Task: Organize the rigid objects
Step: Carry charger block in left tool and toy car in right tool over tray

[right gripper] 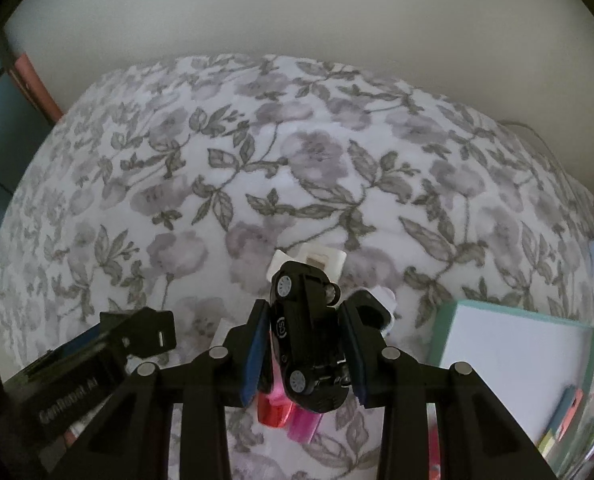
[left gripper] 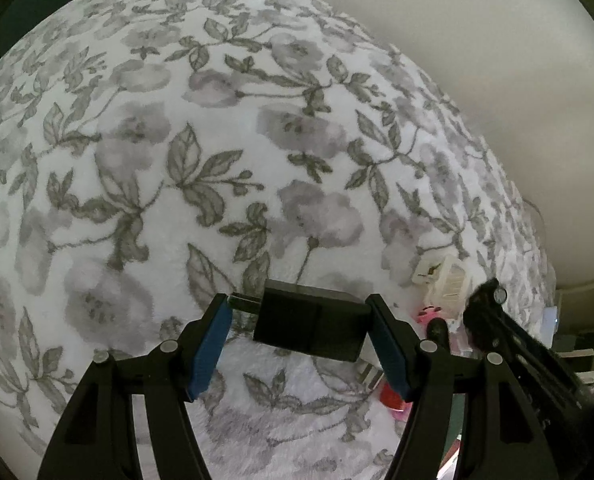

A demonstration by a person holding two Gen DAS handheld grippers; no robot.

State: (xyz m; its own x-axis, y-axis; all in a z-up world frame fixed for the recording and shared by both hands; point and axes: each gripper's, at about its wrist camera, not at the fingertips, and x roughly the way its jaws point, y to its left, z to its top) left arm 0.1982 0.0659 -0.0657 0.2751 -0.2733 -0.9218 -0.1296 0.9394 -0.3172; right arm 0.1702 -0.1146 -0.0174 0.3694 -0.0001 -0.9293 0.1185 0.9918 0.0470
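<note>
In the left wrist view my left gripper [left gripper: 299, 312] is shut on a black boxy adapter [left gripper: 313, 328], its blue pads pressing on both ends above the floral blanket [left gripper: 217, 140]. My right gripper [right gripper: 305, 312] is shut on a black toy car [right gripper: 309, 344], which is held nose away with its underside and grey wheels showing. Under the car lie a red item [right gripper: 271, 414] and a pink item [right gripper: 303, 426]. A white plastic piece [right gripper: 323, 260] rests on the blanket just beyond the car.
A white board with a teal rim [right gripper: 513, 360] lies at the right, with coloured small things past its lower edge. The left gripper's body [right gripper: 77, 384] fills the lower left of the right wrist view. A pale wall rises behind the bed.
</note>
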